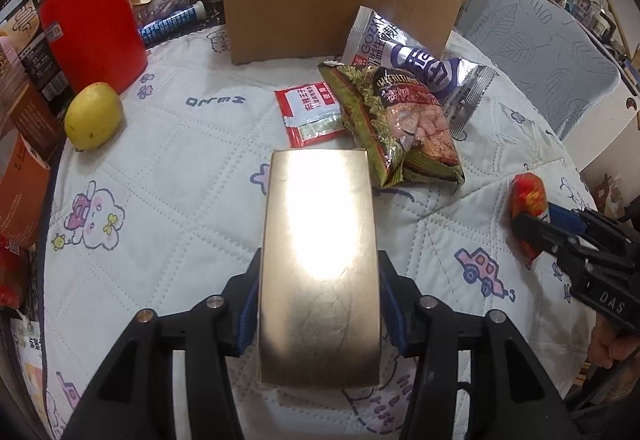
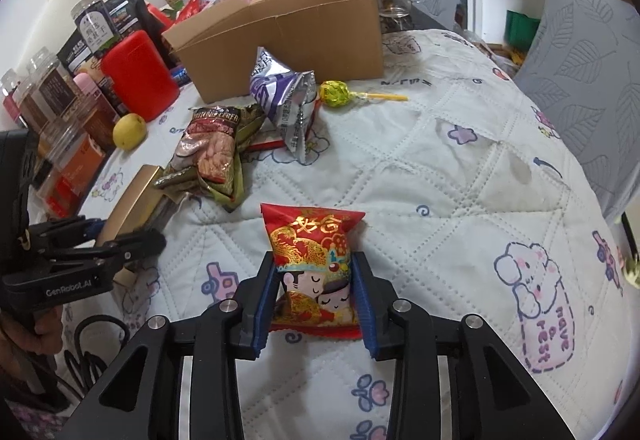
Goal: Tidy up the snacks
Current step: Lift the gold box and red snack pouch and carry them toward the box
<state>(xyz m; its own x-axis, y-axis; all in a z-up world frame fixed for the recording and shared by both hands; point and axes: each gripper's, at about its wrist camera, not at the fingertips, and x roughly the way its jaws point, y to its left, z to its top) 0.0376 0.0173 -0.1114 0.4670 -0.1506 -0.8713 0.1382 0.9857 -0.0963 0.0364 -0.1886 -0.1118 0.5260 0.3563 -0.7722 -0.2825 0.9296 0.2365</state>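
- Left wrist view: the left gripper (image 1: 318, 304) straddled a flat gold box (image 1: 320, 256), rectangular and glossy with a glare patch. Its blue ribbed pads (image 1: 249, 314) stood beside the box's long edges; whether they pressed could not be told. The box lay on the quilt.
- Quilted tablecloth (image 1: 168, 168): pale fabric, diamond stitching, printed cartoon animals and cars.
- Green foil snack bag (image 1: 400, 124): crinkled, lying just beyond the box, partly over a flat red-and-white sachet (image 1: 310, 112).
- Silver-and-purple foil bag (image 1: 416, 56): leaning near the cardboard box (image 1: 304, 8), which was corrugated, brown, flaps open.
- Yellow fruit (image 1: 93, 116): rounded, smooth, beside a red plastic container (image 1: 94, 20).
- Right wrist view: the right gripper (image 2: 316, 298) flanked a red-and-gold pillow packet (image 2: 314, 260) printed with cartoon figures. The left pad touched its side; the right pad stood slightly clear, so the jaws were parted, not clamping. The packet rested on the quilt.
- Lollipop (image 2: 334, 93): green crinkled wrapper, yellow stick, in front of the cardboard box.
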